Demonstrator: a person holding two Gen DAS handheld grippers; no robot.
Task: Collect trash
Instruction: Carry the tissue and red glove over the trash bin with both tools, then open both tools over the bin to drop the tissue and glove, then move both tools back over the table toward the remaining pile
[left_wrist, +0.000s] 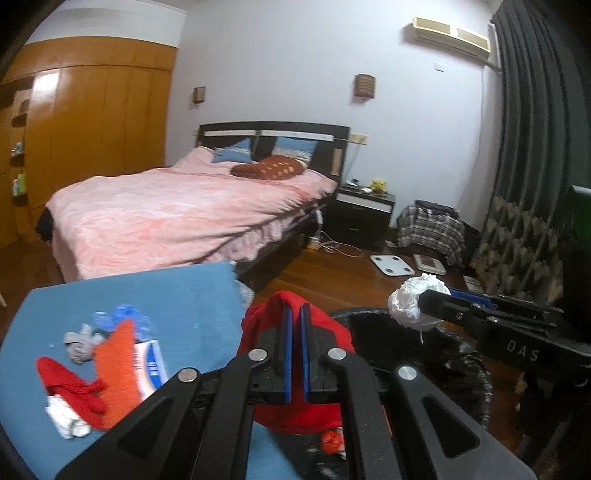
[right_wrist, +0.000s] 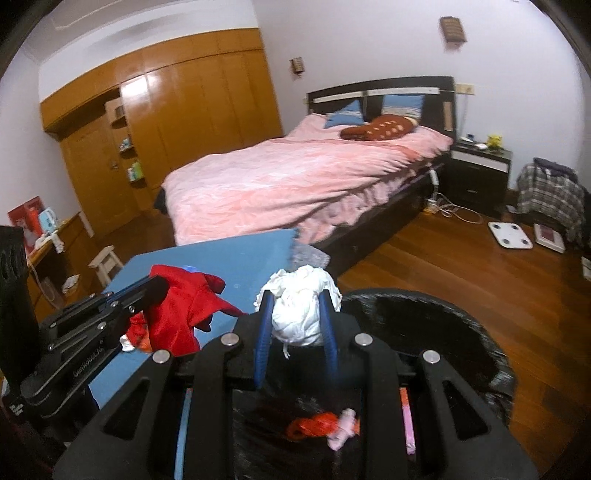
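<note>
— What's the left hand-held gripper (left_wrist: 297, 314) got?

— A piece of red cloth (left_wrist: 295, 369). The blue pads are pinched almost together on it, and it hangs in folds around and below them, right at the edge of the blue worktop (left_wrist: 147, 295), beside the bin.

— And the right hand-held gripper (right_wrist: 295, 314)?

— A crumpled white paper ball (right_wrist: 299, 314), squeezed between its two blue fingers, jaws only partly apart. It's held over the near rim of the black bin (right_wrist: 461, 332), which stands on the wooden floor just beside the worktop.

— Anything in the bin yet?

— Some red and pink scraps (right_wrist: 325, 428) lying on the black liner.

— What remains on the worktop?

— A small heap (left_wrist: 96, 369): red and orange cloth, white and grey crumpled bits, something blue, a printed packet. Behind it all is the bed with the pink cover (left_wrist: 177, 214).
</note>
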